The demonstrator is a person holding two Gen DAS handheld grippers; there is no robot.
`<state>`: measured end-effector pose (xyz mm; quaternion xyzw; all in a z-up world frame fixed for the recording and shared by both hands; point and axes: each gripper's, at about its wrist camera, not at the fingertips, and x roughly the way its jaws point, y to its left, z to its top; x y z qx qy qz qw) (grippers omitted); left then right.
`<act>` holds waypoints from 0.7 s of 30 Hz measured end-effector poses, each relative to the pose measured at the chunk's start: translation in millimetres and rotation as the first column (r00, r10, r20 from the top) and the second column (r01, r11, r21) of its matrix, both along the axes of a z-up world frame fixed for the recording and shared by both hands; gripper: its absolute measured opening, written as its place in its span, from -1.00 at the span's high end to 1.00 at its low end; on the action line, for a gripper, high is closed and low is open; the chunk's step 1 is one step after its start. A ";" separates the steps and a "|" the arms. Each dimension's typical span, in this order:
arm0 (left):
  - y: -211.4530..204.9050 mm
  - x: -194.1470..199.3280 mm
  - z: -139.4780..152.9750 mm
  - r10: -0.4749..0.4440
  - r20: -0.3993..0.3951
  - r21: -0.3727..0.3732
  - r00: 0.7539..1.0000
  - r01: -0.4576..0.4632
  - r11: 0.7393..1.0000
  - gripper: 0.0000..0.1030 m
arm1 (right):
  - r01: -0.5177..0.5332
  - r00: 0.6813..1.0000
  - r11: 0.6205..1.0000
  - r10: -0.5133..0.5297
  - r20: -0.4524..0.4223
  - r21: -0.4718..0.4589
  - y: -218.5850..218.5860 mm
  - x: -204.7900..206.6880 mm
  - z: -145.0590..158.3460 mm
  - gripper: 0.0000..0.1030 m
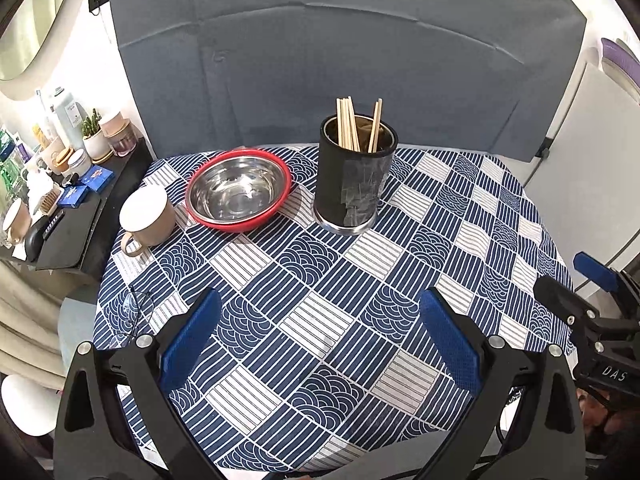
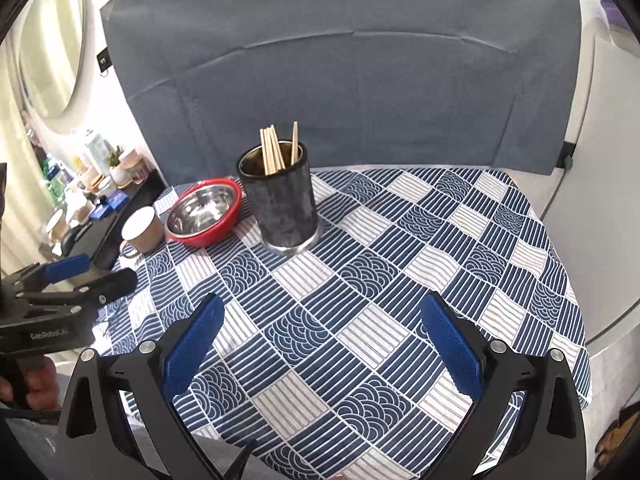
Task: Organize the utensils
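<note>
Chopsticks [image 1: 352, 124] stand upright in black holder [image 1: 354, 176]; both grippers' jaws wide, empty.

Wooden chopsticks [image 1: 351, 125] stand upright in black cylindrical holder [image 1: 355, 176] w/ steel base.

The left gripper [image 1: 320, 332] and right gripper [image 2: 320, 336] hover side by side, jaws spread wide, holding nothing.

tablecloth [image 1: 320, 320] blue-white patterned | steel bowl [image 1: 238, 192] red-rimmed, beside beige mug [image 1: 146, 216] | eyeglasses [image 1: 134, 312] at left edge
</note>
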<state>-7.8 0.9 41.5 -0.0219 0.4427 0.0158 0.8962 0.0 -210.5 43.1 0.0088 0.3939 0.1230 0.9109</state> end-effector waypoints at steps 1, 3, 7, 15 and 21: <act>-0.8 -0.3 0.1 -0.004 0.000 0.001 1.000 0.004 1.000 -0.88 | 0.001 1.000 1.000 -0.001 0.001 0.000 0.2 -0.2 0.2 -0.84; -3.5 -0.4 0.2 -0.018 -0.001 0.009 1.000 0.018 1.000 -0.88 | 0.000 1.000 1.000 0.000 0.007 0.002 0.1 -0.4 0.8 -0.84; -6.1 -3.6 3.8 -0.034 0.021 0.020 0.999 0.034 0.999 -0.88 | -0.005 1.000 1.000 0.005 0.015 0.004 2.0 -0.9 2.0 -0.84; -5.2 -8.4 6.0 -0.044 0.038 0.007 0.998 0.044 0.999 -0.88 | 0.000 1.000 1.000 0.000 0.016 0.002 4.3 -3.6 3.6 -0.84; -2.5 -9.3 5.5 -0.040 0.034 -0.015 0.999 0.040 0.999 -0.88 | -0.003 1.000 1.000 0.003 0.018 -0.004 6.0 -4.1 4.3 -0.84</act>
